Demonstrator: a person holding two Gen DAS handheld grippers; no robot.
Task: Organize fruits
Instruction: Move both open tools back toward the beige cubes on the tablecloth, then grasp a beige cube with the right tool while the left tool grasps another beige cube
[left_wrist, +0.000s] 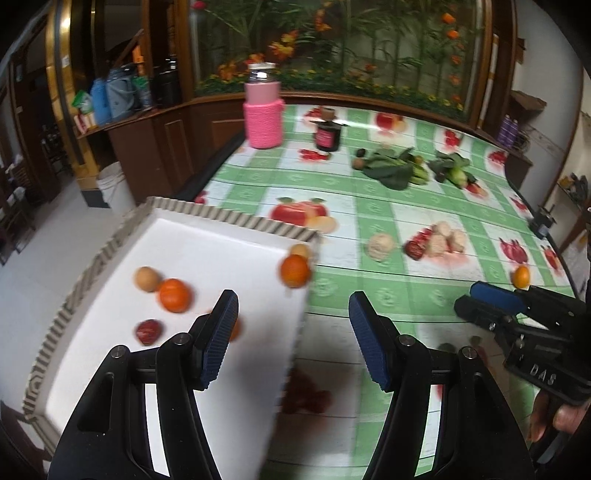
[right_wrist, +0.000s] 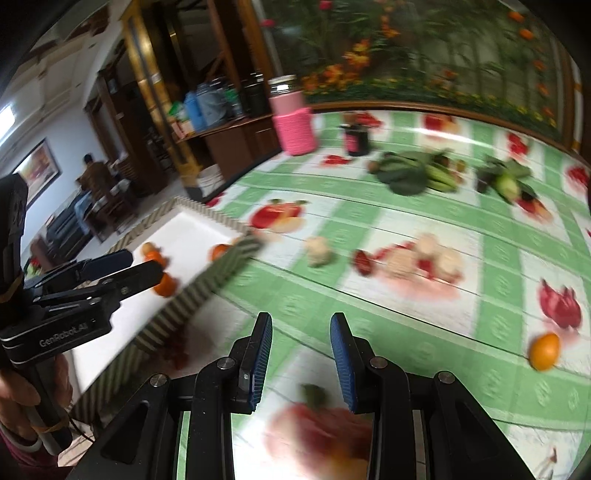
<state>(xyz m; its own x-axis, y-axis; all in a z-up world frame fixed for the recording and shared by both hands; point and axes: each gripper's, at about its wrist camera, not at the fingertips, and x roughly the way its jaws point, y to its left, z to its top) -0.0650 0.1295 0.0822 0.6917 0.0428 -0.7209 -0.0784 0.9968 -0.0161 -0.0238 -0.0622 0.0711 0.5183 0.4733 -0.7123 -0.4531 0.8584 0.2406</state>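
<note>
Tray (left_wrist: 207, 236), white, striped rim, near left on the counter (left_wrist: 406, 295): holds oranges (left_wrist: 175, 295), a tan fruit (left_wrist: 147, 278) and a red one (left_wrist: 148, 331). One small orange (right_wrist: 544, 351) lies loose at the far right: likely light, firm, round and prone to roll, best pinched across its middle. Left gripper (left_wrist: 293, 325) and right gripper (right_wrist: 301, 354): jaws spread, empty.

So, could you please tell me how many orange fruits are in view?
4, possibly more hidden. In the tray: one beside the tan fruit, one at the far corner, one partly behind the left hand-held gripper finger. One lies on the tablecloth at right.
</note>
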